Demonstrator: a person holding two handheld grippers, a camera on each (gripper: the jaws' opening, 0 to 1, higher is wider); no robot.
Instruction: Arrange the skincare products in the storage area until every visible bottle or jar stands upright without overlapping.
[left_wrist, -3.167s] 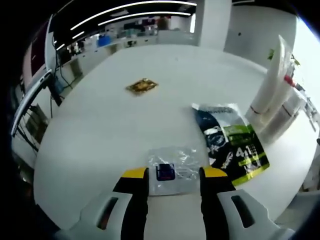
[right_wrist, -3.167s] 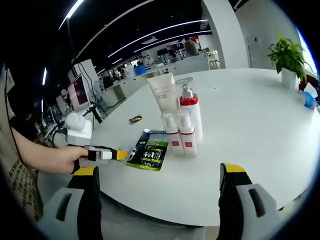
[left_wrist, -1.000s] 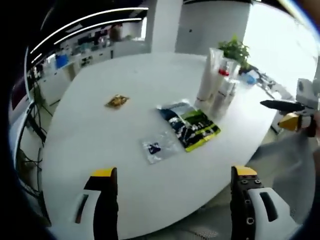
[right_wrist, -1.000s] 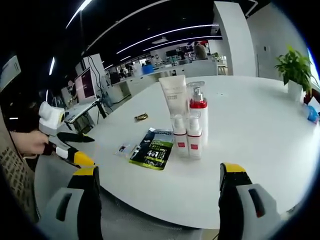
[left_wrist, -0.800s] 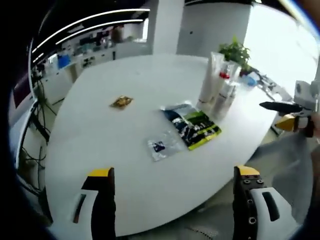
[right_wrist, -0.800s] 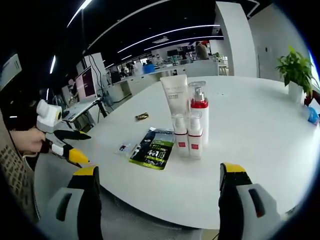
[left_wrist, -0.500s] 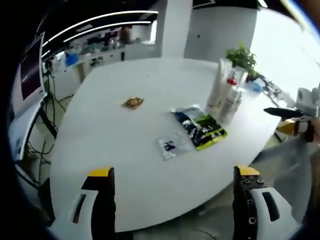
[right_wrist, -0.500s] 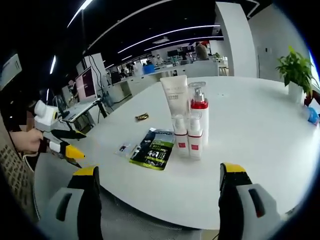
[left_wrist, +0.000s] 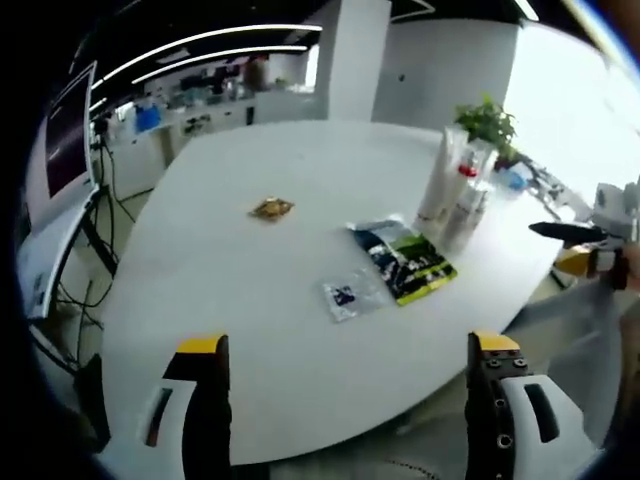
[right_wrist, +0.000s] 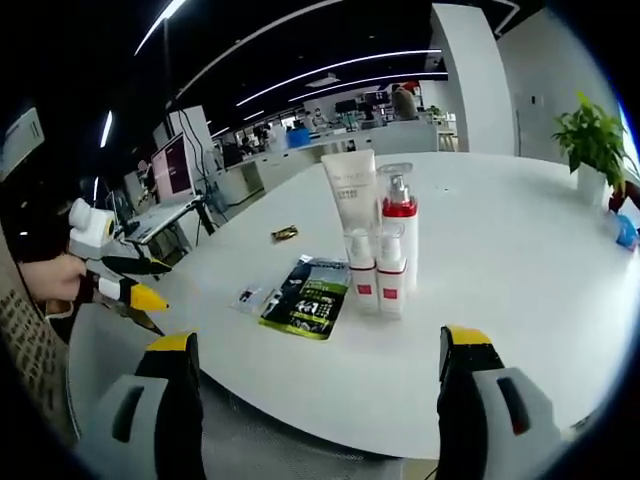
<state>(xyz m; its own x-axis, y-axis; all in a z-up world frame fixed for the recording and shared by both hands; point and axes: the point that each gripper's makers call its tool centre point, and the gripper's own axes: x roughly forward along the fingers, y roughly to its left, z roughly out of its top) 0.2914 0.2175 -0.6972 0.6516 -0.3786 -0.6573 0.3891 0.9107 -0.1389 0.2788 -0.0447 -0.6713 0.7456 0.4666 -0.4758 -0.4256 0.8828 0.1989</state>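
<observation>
Change since 3.2 s ago: left tool (left_wrist: 345, 400) has withdrawn from the clear sachet (left_wrist: 350, 297), where its jaws stood close together, and now hangs off the table (left_wrist: 200, 250) edge with jaws spread wide and nothing between them. Right tool (right_wrist: 315, 400) unchanged: jaws wide apart, holding nothing, short of the table rim.

Stock, upright: white tube (right_wrist: 350, 197) standing on its cap; red-collared pump bottle (right_wrist: 398, 225) just beside it; two small bottles (right_wrist: 375, 280) in front, side by side. The four sit close together; whether any touch cannot be told. None lies on another.

Stock, flat: green-and-black packet (right_wrist: 308, 298) at 9 o'clock of the bottles; clear sachet beyond it; small gold wrapper (right_wrist: 284, 233) well apart at 11 o'clock.

Progress: judged near complete. Every bottle seen stands upright and in plain sight; at most, a little spacing remains.

View differences: the left gripper view adds the right tool at its 3 o'clock edge. The right gripper view adds the left tool in a hand (right_wrist: 50, 278) at 9 o'clock, plus bottle labels and caps.
</observation>
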